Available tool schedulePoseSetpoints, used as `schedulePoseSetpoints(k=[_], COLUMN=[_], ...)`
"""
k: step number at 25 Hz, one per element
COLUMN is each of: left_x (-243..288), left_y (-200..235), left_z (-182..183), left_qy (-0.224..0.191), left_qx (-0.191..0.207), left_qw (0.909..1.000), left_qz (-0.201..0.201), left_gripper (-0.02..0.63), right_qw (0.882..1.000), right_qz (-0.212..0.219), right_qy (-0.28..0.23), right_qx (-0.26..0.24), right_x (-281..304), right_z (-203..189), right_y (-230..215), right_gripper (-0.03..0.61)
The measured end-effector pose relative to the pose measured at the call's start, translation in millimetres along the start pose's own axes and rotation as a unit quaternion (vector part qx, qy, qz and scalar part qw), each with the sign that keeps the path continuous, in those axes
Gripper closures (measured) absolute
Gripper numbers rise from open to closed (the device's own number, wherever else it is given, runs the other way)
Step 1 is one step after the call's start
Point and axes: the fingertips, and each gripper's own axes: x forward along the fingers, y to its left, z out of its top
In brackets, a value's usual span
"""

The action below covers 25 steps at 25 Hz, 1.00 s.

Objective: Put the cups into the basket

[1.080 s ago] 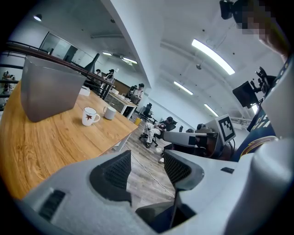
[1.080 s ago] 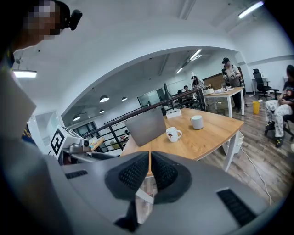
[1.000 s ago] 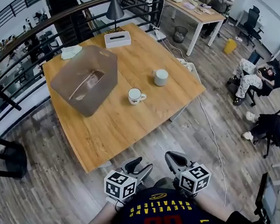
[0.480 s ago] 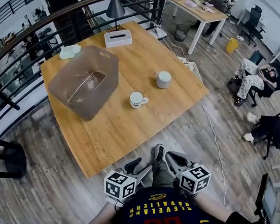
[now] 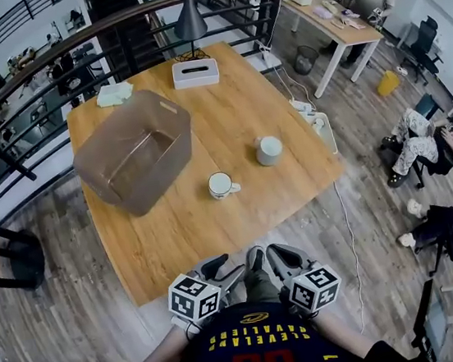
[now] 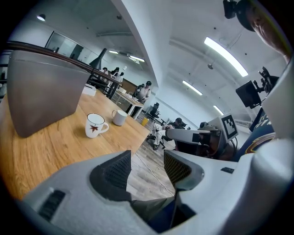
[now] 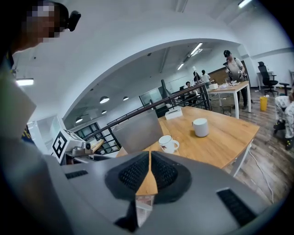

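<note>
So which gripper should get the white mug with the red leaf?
Probably left. The left gripper is open, the right gripper shut, and the white mug stands slightly toward the left, nearer the translucent brown plastic basket.

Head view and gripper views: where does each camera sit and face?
Head view: on the person's head, facing steeply down at the table, basket, white mug and grey cup; shirt, left gripper and right gripper show.
Left gripper view: on the left gripper, along its open jaws toward the table edge.
Right gripper view: on the right gripper, along its shut jaws toward the table.
Shared: all three show the white mug.
</note>
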Motion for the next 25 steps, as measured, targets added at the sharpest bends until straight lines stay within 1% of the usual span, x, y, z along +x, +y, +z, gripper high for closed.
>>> schedulePoseSetpoints(k=[7,11,15,18,21,22,25], left_x=[46,65,79,84,82,80,73], left_y=[12,27,41,55,65,68,71], left_z=[42,61,77,80,82,85,93], left_qy=[-0.009,-0.019,-0.036,-0.041,-0.049,-0.060,-0.099], left_qx=[-0.003,-0.009,-0.015,-0.019,-0.025,-0.026,-0.031], left_qw=[0.9999,0.9991,0.9965,0.9926,0.9860,0.9836,0.9746], left_qz=[0.009,0.038,0.074,0.113,0.158,0.168,0.198], left_gripper=[0.380,0.380,0.388,0.451,0.531,0.563,0.601], right_qw=[1.000,0.999,0.996,0.990,0.983,0.981,0.973], right_qz=[0.019,0.037,0.062,0.079,0.101,0.109,0.134], right_qy=[0.010,0.020,0.038,0.058,0.076,0.080,0.094], right_qx=[-0.006,-0.020,-0.057,-0.097,-0.130,-0.139,-0.163], right_x=[27,44,70,94,114,120,134], right_z=[39,60,74,75,72,71,64], right_y=[-45,-71,-94,-109,-116,-117,-117], right_gripper=[0.556,0.555,0.555,0.555,0.555,0.555,0.555])
